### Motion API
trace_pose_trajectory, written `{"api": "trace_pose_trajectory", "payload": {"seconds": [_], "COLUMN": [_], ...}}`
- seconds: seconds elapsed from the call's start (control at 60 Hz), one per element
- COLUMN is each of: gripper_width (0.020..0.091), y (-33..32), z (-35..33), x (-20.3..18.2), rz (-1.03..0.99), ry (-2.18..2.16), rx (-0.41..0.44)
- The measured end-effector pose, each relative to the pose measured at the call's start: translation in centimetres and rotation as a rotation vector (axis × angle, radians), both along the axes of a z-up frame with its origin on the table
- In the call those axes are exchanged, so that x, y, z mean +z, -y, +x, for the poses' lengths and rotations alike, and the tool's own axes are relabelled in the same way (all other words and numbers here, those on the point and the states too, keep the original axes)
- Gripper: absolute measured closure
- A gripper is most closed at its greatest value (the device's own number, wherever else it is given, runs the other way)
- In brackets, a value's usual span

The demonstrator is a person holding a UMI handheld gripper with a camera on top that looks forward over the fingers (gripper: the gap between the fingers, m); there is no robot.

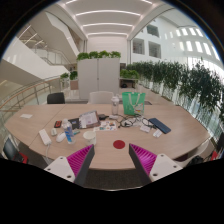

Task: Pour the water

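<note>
This is an open office atrium. A long, pale wooden worktop [100, 150] carries scattered papers and cables. Beyond it stand white cabinets [98, 72] topped with green plants, railed white balconies [30, 75] to one side, and long ceiling light strips [105, 15] overhead.

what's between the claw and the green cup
In the gripper view, a small red disc lies on the table just ahead of the open claw; beyond it, cables and small clutter sit before the green cup.
</note>
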State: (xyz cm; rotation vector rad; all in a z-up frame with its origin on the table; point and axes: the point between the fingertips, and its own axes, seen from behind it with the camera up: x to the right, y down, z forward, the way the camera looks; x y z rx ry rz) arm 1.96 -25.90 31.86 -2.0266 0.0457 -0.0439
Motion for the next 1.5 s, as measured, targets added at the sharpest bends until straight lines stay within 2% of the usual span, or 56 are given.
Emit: {"api": "trace_pose_trajectory", "payload": {"seconds": [0.1, 0.267, 0.45, 0.517, 0.683, 0.85, 1.0, 1.183, 1.217, 1.25, 1.283, 1.3, 1.317, 1.367, 1.5], "gripper_width": [0.0312, 0.0311, 0.0314, 0.0318, 0.0323, 0.0320, 0.0322, 0.0313, 0.0327, 0.0374, 0.0482, 0.0576, 0.0616, 0.0618, 0.0642], "y": [-0.3, -0.3, -1.3, -3.8, -10.2, -20.3, -28.8, -35.6, -36.5, -37.4, -38.1, -38.3, -38.5, -38.8, -39.1], "z": [-0.7, -5.6, -12.9, -15.5, -22.9, -28.5, -29.5, -28.6, -28.5, -28.8, -29.2, -29.4, -29.4, -29.2, -29.6], "x": [0.0, -0.2, -2.5, -3.3, -12.1, -17.4, -20.4, -22.6, -22.8, -23.1, -23.6, -23.9, -24.2, -24.0, -23.9], "rz": [0.013, 0.028, 0.084, 0.186, 0.174, 0.209, 0.229, 0.233, 0.237, 0.239, 0.229, 0.220, 0.211, 0.227, 0.240], "ry": [0.006, 0.052, 0.025, 0.052, 0.029, -0.023, -0.020, -0.020, -0.025, -0.024, -0.015, -0.010, -0.002, 0.013, 0.035], "rx": [-0.039, -0.107, -0.088, -0.063, 0.003, 0.054, 0.039, -0.017, -0.013, -0.001, 0.018, 0.028, 0.027, 0.009, 0.063]}}
